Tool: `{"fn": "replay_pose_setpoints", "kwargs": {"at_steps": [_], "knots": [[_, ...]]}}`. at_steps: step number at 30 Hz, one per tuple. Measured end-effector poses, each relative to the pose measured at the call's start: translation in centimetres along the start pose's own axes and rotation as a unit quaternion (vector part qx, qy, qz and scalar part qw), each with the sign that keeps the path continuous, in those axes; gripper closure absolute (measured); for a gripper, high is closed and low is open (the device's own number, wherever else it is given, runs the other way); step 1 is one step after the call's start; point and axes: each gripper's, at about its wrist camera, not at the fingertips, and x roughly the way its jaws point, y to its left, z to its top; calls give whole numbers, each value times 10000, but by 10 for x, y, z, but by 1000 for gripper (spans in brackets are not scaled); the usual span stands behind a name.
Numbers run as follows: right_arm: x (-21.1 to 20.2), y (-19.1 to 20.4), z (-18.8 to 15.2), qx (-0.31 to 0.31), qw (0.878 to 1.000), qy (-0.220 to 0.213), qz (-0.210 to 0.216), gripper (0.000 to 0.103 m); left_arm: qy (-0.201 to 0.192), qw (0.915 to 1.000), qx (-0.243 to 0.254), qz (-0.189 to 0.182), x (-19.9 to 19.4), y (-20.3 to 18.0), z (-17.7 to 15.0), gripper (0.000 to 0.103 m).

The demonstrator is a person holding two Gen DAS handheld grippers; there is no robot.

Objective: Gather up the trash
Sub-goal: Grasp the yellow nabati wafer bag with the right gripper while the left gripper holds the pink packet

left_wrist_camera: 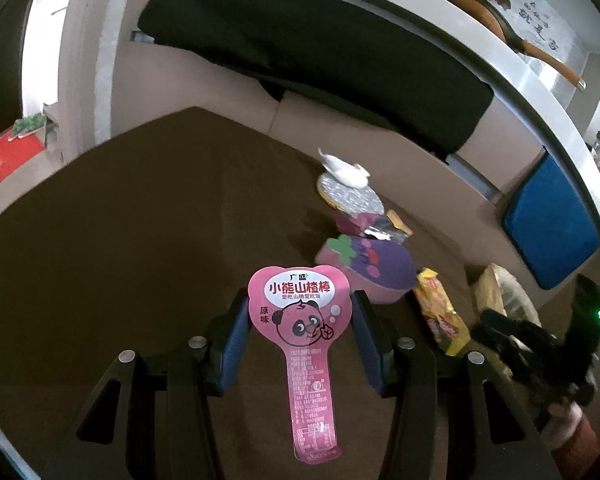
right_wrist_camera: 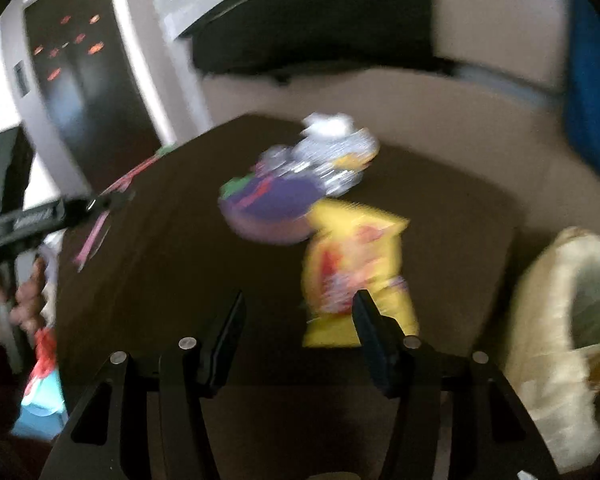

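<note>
Your left tool [left_wrist_camera: 300,316] has the pink lollipop-shaped wrapper [left_wrist_camera: 304,336] between its blue pads: the wide heart-shaped head fills the gap from pad to pad, so the jaws stand about half open yet closed on it, and the narrow stem hangs back toward the camera. In the right wrist view that wrapper shows only as a thin pink streak off the left tool [right_wrist_camera: 112,200], over the left edge of the tabletop [right_wrist_camera: 160,260].

Your right tool [right_wrist_camera: 300,320] is wide open with nothing between its fingers, the view smeared by motion. The yellow snack wrapper [right_wrist_camera: 352,264] lies on the tabletop just ahead of it and a little to its right, its near end touching or overlapping the right-hand finger in the picture; its long axis runs roughly away from you, from the near edge toward the purple-lidded cup [right_wrist_camera: 268,204] and the foil lid [right_wrist_camera: 336,156] behind. Your right hand is plainly the nearer one to it.

The cream-coloured bag [right_wrist_camera: 560,320], mouth open, sits off the right edge of the tabletop, close beside the right tool. To take the yellow wrapper you would probably need to shift right so it falls between the fingers across its narrow width.
</note>
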Motion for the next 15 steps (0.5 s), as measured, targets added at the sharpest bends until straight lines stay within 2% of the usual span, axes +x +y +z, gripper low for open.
{"fn": "replay_pose_setpoints", "kwargs": {"at_steps": [3,7,10,11,15], "knots": [[24,-21,11,344,9993,111,-68,50,31,10000,42,-32,-1,-3,-1,53],[54,-40,22,691,9971,271,158,50,81,9999,-57,88,-2,9,-2,53],[70,-42,26,894,9948,354,345,50,153,9995,-214,180,1,21,-3,53],[73,-40,27,907,9946,342,383,47,175,9993,-266,207,2,24,-4,53],[82,-27,31,734,9962,362,302,43,247,9987,-374,224,8,30,-7,53]]}}
